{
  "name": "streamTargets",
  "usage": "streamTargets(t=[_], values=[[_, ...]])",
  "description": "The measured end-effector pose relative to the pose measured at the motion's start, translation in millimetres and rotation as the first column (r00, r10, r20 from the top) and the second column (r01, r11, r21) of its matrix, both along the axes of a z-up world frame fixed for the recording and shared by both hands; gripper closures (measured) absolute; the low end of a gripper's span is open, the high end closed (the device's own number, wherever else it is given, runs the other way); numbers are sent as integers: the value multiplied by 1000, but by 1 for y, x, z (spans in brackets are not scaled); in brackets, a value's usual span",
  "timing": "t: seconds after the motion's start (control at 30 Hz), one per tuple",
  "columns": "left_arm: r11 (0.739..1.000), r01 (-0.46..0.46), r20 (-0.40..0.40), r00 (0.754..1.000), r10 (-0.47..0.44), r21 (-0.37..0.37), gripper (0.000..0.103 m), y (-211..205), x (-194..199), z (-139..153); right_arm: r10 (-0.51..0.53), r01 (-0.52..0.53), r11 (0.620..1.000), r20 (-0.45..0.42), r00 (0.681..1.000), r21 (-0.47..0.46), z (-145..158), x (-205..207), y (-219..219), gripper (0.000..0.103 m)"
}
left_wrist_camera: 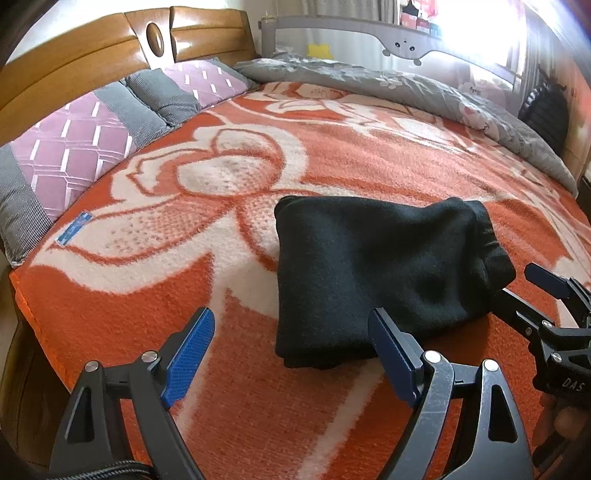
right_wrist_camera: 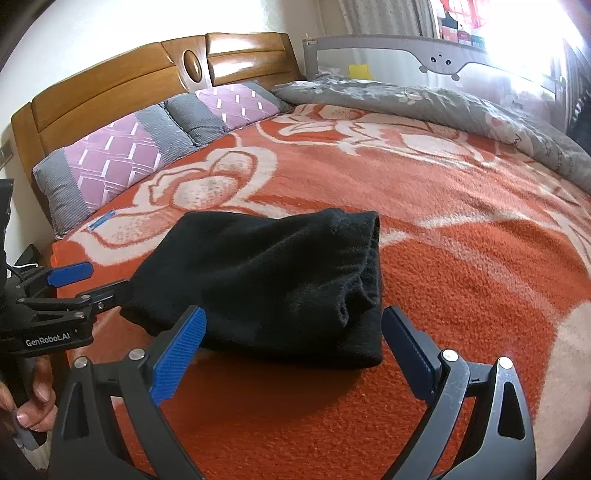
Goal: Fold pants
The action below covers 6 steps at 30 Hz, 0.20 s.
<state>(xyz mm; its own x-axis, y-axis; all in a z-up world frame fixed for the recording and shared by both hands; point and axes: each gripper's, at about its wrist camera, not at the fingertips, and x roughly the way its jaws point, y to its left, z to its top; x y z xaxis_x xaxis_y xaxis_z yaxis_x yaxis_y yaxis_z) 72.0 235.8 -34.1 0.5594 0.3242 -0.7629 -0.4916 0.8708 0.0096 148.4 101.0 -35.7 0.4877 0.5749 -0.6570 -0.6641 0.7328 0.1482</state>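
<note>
The black pants (left_wrist_camera: 376, 273) lie folded into a compact bundle on the orange and white flowered blanket (left_wrist_camera: 332, 158). They also show in the right wrist view (right_wrist_camera: 266, 280). My left gripper (left_wrist_camera: 291, 332) is open and empty, just in front of the bundle's near left corner. My right gripper (right_wrist_camera: 295, 332) is open and empty, its jaws standing either side of the bundle's near right edge without touching it. The right gripper shows at the right edge of the left wrist view (left_wrist_camera: 524, 284). The left gripper shows at the left of the right wrist view (right_wrist_camera: 96, 280).
Purple and grey pillows (left_wrist_camera: 92, 133) line the wooden headboard (left_wrist_camera: 122, 44) on the left. A grey quilt (left_wrist_camera: 424, 88) lies along the far side by a grey bed rail (left_wrist_camera: 369, 33). The bed's edge (left_wrist_camera: 33, 314) runs at the near left.
</note>
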Motion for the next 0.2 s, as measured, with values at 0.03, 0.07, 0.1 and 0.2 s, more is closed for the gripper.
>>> streamTargets(t=[0.03, 0.07, 0.1, 0.2], values=[[1000, 0, -3, 1000, 0, -5, 17, 0, 0, 0, -1, 1, 1000, -3, 1000, 1, 0, 0, 0, 7], [1000, 2, -5, 1000, -2, -11, 17, 0, 1, -1, -1, 1, 1000, -5, 1000, 1, 0, 1, 0, 7], [1000, 2, -8, 1000, -2, -17, 17, 0, 1, -2, -2, 2, 1000, -8, 1000, 2, -1, 1, -1, 7], [1000, 4, -11, 1000, -4, -21, 17, -1, 1, -2, -4, 4, 1000, -12, 1000, 8, 0, 0, -2, 7]])
